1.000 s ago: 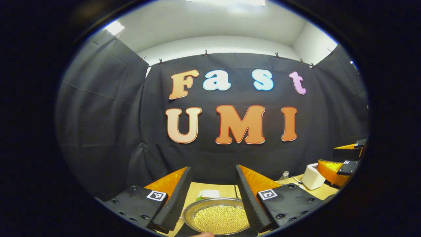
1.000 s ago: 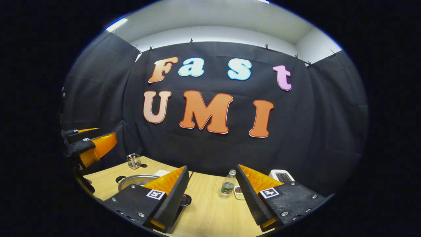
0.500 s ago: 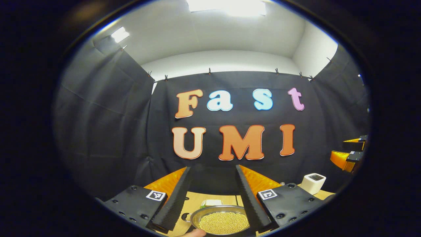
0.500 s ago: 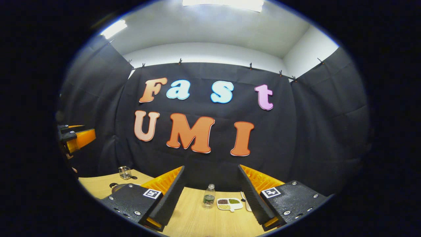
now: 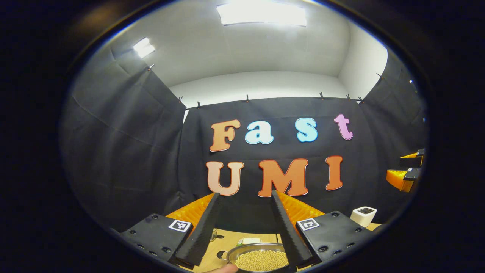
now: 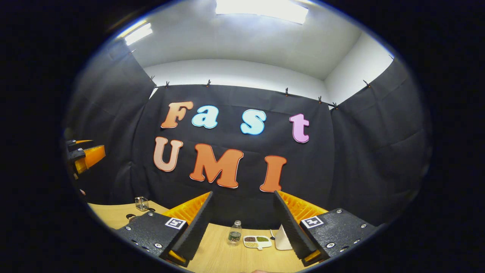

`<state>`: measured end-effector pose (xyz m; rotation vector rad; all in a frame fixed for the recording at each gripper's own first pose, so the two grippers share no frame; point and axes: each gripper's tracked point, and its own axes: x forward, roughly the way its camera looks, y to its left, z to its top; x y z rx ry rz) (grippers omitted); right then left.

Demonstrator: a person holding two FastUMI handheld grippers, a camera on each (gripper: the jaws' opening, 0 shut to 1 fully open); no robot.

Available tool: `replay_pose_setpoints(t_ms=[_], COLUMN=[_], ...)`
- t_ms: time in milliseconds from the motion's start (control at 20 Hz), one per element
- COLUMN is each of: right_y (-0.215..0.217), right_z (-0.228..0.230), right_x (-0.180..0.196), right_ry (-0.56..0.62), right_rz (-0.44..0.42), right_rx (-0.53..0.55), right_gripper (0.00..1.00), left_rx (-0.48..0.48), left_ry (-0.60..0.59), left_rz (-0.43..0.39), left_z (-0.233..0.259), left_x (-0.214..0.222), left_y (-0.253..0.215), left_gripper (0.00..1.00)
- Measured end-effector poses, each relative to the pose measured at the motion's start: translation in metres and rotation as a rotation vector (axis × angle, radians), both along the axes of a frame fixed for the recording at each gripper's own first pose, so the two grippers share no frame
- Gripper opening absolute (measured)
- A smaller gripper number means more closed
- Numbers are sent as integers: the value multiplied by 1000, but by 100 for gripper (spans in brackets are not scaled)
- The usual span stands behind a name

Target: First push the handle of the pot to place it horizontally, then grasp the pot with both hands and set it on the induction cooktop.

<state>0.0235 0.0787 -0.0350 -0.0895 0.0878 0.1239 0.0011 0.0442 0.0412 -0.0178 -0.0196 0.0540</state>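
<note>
In the left gripper view we see our left gripper (image 5: 242,227) with its two fingers spread wide and nothing between them but air; low down, just past the right finger's tip, sits the pot (image 5: 257,258) — a shallow steel one filled with pale yellow beans — resting on the wooden table (image 5: 223,244). A small dark handle (image 5: 222,255) juts from the pot's rim toward the left finger, and a fingertip of a hand (image 5: 227,269) shows just before the pot. Beyond the right finger stands a white box-shaped appliance (image 5: 363,215), and farther out on that side the other gripper hangs in the air. In the right gripper view our right gripper (image 6: 242,223) is likewise spread open and holds nothing; between its fingers stand a small plastic bottle (image 6: 235,233) and, just beside it toward the right finger, a white divided dish of beans (image 6: 257,241). Past the left finger we make out a small glass jar (image 6: 141,203).
</note>
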Motion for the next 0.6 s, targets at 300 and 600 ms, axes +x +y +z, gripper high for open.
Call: replay_pose_setpoints(t_ms=[300, 600], right_y=[-3, -7], right_z=[22, 28], right_x=[-11, -16], right_ry=[-26, -16], right_rz=[17, 9], right_rx=[21, 35], right_gripper=[95, 95], left_rx=[-24, -53], left_ry=[-2, 5], left_rz=[21, -1], left_z=[16, 27], left_x=[-4, -13], left_y=[18, 18], left_gripper=[88, 87])
